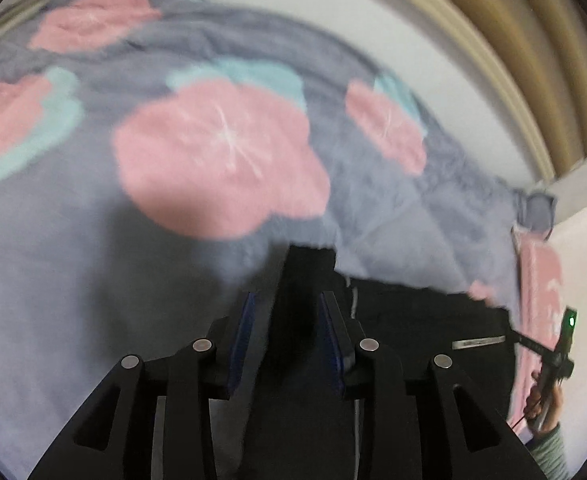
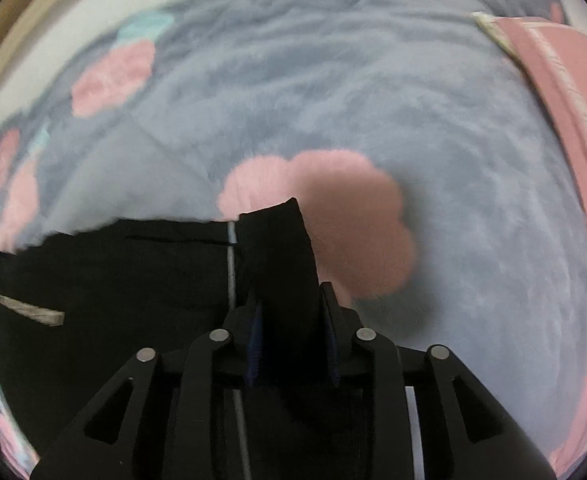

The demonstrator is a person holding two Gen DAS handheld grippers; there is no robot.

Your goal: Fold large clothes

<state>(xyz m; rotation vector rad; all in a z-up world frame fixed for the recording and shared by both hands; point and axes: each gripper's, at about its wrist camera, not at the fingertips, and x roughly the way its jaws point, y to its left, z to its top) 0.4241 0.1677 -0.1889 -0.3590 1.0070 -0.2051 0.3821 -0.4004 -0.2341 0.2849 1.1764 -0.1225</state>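
A large black garment (image 1: 421, 332) with a thin white stripe and a small grey label hangs stretched between my two grippers, above a bed. My left gripper (image 1: 287, 312) is shut on one black corner of it, which sticks up between the blue pads. My right gripper (image 2: 291, 312) is shut on the other corner (image 2: 281, 248); the black cloth (image 2: 105, 280) spreads to its left. The right gripper also shows at the right edge of the left wrist view (image 1: 553, 356), with a green light.
A grey plush blanket (image 1: 173, 240) with pink flowers and teal leaves covers the bed (image 2: 373, 100). A pink striped cloth (image 2: 565, 92) lies along its right side. A white wall (image 1: 373, 20) and a beige curtain (image 1: 533, 40) stand behind.
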